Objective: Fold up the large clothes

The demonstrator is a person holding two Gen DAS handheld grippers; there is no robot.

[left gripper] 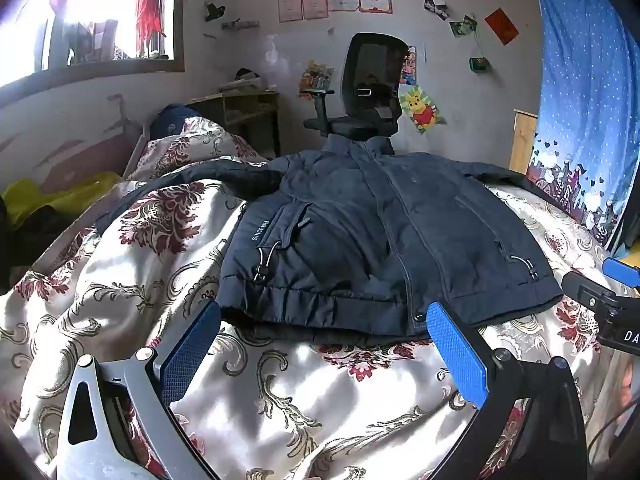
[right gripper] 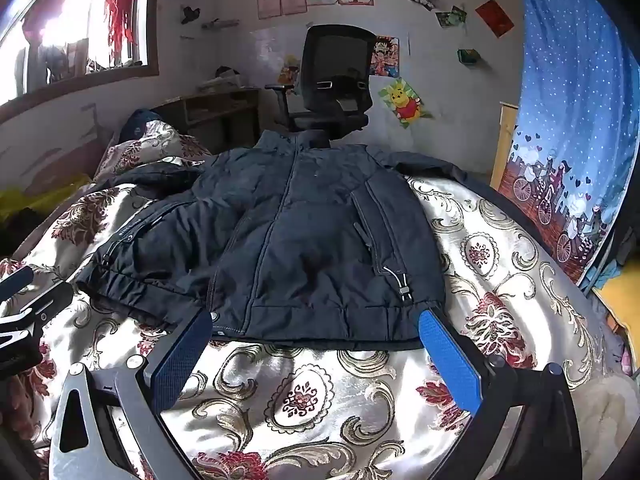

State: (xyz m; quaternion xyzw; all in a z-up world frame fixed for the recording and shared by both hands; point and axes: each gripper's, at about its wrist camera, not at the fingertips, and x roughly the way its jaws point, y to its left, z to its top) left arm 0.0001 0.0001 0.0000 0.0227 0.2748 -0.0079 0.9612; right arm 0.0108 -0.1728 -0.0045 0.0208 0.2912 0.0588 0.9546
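Just under my fingers spreads the bedspread (left gripper: 328, 392), cream satin with red and gold flowers, rumpled and sunlit. Ahead of both fingertips lies the jacket (left gripper: 380, 240), dark navy, front up, zipped, collar toward the far wall and hem toward me. Its sleeves spread to either side, and the padded body is creased. A drawcord (left gripper: 266, 260) hangs at each pocket.

Beyond the collar stands a black office chair (left gripper: 372, 84), with a blue curtain (left gripper: 592, 100) off to the right.

Only my left view reads the white lettering (left gripper: 261, 229) on the jacket's side panel, and it catches my right gripper (right gripper: 316, 336) at its right edge. My right view shows the jacket's other side more squarely, with my left gripper (left gripper: 324, 328) at its left edge.

Both grippers hover low over the bedspread, fingers spread wide and holding nothing, tips just short of the hem.
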